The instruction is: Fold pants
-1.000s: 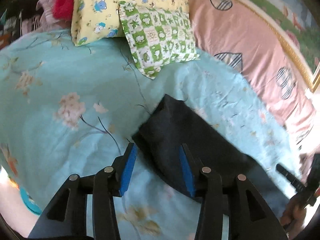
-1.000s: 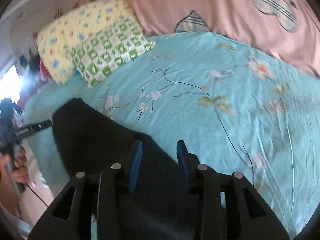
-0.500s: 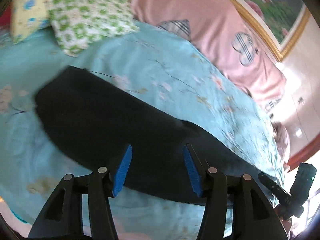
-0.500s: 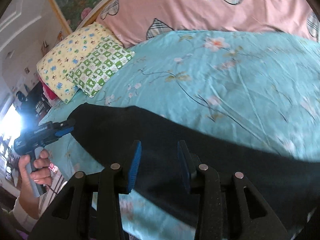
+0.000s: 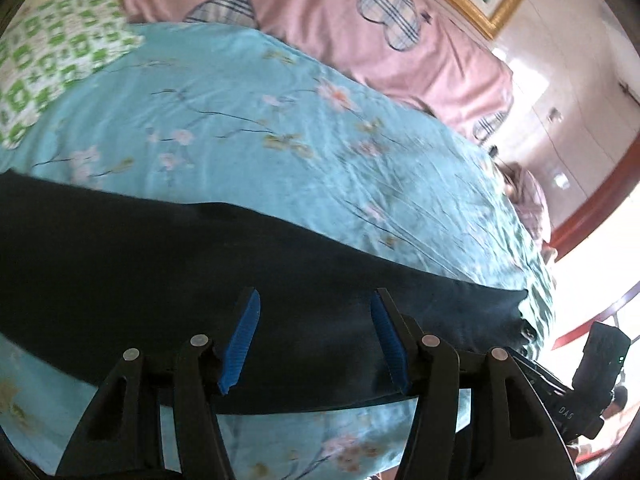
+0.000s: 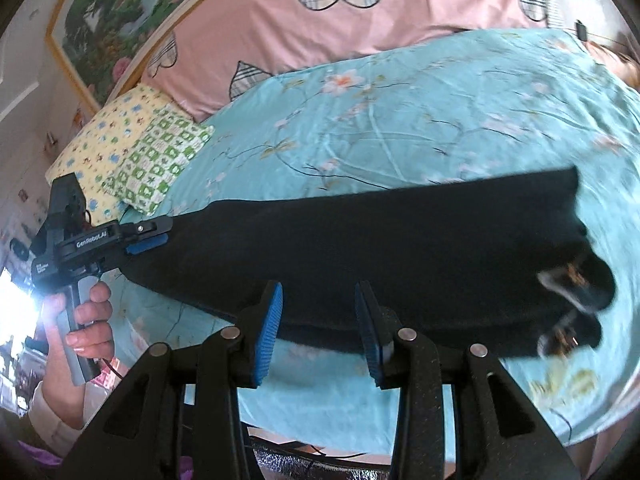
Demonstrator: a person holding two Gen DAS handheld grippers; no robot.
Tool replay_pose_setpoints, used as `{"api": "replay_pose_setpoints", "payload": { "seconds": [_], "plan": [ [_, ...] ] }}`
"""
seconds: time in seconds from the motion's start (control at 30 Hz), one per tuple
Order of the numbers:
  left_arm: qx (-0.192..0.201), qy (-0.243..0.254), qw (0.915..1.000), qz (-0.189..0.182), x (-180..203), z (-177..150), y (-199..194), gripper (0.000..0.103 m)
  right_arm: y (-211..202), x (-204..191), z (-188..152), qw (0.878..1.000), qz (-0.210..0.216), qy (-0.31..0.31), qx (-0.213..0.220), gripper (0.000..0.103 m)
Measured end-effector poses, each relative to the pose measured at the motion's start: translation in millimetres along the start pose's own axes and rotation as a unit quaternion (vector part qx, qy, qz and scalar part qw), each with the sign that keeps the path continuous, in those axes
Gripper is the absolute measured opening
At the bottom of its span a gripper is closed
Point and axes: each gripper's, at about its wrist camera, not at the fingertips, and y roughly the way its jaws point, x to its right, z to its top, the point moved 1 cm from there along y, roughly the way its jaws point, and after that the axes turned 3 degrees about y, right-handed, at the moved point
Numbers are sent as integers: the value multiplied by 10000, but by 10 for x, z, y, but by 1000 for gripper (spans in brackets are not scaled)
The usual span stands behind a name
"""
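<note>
Black pants (image 5: 280,292) lie ahead of both tongs | left tongs (image 5: 316,340) widening, empty | right tongs (image 6: 318,334) half-open, empty | risk: pinching the bedsheet (image 5: 280,128) too.

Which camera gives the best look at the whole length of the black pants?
The right wrist view: the black pants stretch across the bed from the left claw to the waist end with metal hardware. In the left wrist view the pants run off the left edge.
</note>
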Motion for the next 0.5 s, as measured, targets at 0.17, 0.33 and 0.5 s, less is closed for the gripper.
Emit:
{"api": "replay_pose_setpoints", "payload": {
  "seconds": [0.17, 0.33, 0.5],
  "plan": [
    [-103, 320, 9993, -183, 284, 80, 109, 62, -198, 213, -83, 9993, -222, 256, 140, 39],
    [-251, 795, 9958, -379, 633, 177, 215, 65, -334, 455, -136, 9966, -386, 677, 257, 39],
    [-465, 1364, 9875, -644, 1036, 287, 394, 68, -462, 677, -186, 9921, -529, 1075, 382, 39]
  ]
}}
